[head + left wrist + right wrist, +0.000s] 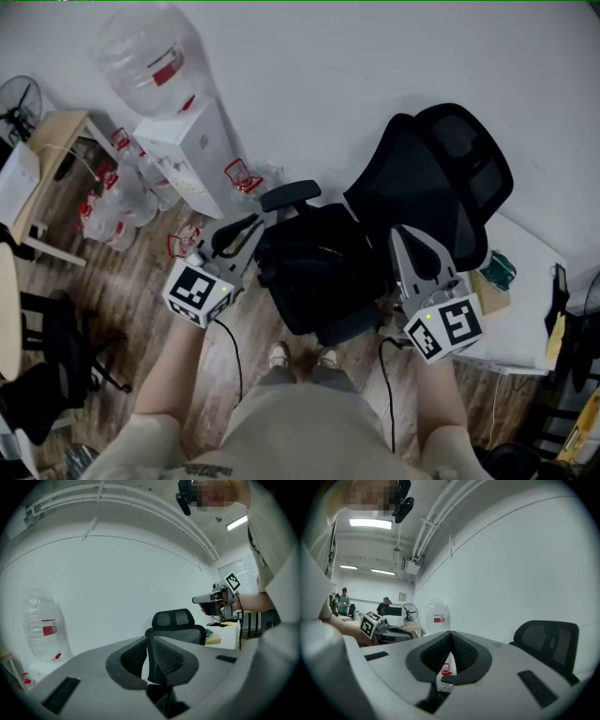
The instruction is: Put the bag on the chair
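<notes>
A black bag (314,267) lies on the seat of the black mesh office chair (441,178), against its backrest. My left gripper (255,223) hovers at the bag's left side, near the armrest (291,195). In its own view the left gripper (150,639) has its tips together with nothing between them, and the chair's headrest (172,619) shows beyond. My right gripper (398,234) hangs at the bag's right side. There too the right gripper (451,634) is shut and empty. Neither gripper holds the bag.
A white water dispenser (187,150) with a big bottle (145,56) stands left of the chair, with empty bottles (112,202) on the floor. There is a wooden table (52,141) at the far left and a white desk (525,291) at the right. People (343,601) sit far back.
</notes>
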`<state>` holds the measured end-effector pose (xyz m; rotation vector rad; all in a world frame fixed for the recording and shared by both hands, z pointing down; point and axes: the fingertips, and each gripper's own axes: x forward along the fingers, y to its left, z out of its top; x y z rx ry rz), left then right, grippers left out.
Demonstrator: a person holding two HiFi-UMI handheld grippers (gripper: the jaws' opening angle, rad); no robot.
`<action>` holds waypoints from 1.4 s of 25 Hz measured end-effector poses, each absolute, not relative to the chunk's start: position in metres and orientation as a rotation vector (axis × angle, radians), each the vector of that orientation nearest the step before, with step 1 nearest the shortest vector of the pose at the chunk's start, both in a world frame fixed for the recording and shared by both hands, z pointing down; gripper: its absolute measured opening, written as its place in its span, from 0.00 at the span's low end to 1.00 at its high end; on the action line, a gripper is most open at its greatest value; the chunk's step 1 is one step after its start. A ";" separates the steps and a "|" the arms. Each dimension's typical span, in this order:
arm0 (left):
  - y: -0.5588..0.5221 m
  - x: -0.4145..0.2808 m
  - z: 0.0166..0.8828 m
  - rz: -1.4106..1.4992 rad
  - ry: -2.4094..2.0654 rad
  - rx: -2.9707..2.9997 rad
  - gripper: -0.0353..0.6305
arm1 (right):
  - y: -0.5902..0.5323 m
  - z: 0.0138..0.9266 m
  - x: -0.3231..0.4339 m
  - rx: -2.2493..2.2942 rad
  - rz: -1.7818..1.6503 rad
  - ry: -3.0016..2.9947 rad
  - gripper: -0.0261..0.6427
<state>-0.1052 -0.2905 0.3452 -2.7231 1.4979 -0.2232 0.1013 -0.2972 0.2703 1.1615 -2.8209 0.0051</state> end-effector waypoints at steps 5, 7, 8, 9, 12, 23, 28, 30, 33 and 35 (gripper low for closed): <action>-0.271 -0.098 0.315 -0.166 1.467 -2.711 0.13 | -0.274 0.238 0.105 1.146 -0.077 -2.859 0.07; -0.263 -0.093 0.307 -0.123 1.454 -2.725 0.13 | -0.263 0.231 0.106 1.137 -0.100 -2.872 0.07; -0.259 -0.091 0.303 -0.102 1.445 -2.723 0.13 | -0.258 0.229 0.107 1.136 -0.098 -2.878 0.07; -0.255 -0.090 0.298 -0.083 1.435 -2.715 0.13 | -0.253 0.227 0.109 1.135 -0.089 -2.885 0.07; -0.244 -0.086 0.289 -0.071 1.427 -2.695 0.12 | -0.241 0.226 0.114 1.140 -0.035 -2.908 0.07; -0.217 -0.070 0.297 -0.134 1.442 -2.681 0.09 | -0.214 0.258 0.109 1.048 0.018 -2.857 0.07; -0.204 -0.067 0.309 -0.172 1.471 -2.706 0.09 | -0.203 0.279 0.099 0.984 0.085 -2.845 0.07; -0.204 -0.068 0.312 -0.187 1.480 -2.710 0.09 | -0.202 0.286 0.099 0.973 0.117 -2.841 0.07; -0.204 -0.070 0.317 -0.221 1.511 -2.695 0.09 | -0.204 0.290 0.099 0.968 0.153 -2.846 0.07; -0.203 -0.072 0.315 -0.222 1.529 -2.691 0.09 | -0.207 0.289 0.101 0.976 0.148 -2.847 0.07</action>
